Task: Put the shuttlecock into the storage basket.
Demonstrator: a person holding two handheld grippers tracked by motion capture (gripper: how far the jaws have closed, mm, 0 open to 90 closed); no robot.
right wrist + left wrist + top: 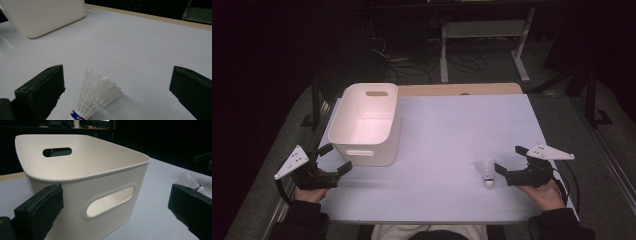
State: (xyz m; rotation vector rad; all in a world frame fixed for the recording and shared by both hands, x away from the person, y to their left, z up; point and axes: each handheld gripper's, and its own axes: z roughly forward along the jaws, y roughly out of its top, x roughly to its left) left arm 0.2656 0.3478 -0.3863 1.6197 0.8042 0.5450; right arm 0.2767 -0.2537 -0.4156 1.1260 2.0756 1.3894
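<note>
A white plastic bin (367, 125) with handle slots stands empty at the table's left. A white shuttlecock (487, 172) with a blue band lies on its side at the front right. My left gripper (338, 157) is open just in front of the bin's near left corner, holding nothing. In the left gripper view the bin (82, 170) looms close between the jaws, and the shuttlecock (192, 182) lies far off. My right gripper (508, 158) is open just right of the shuttlecock. In the right gripper view the shuttlecock (97, 97) lies between the spread jaws, untouched.
A white sheet (462, 130) covers the table, with a wooden strip (462, 89) showing at the back edge. Bare surface stretches between the bin and the shuttlecock. Cables and a white table frame (484, 30) sit on the dark floor beyond.
</note>
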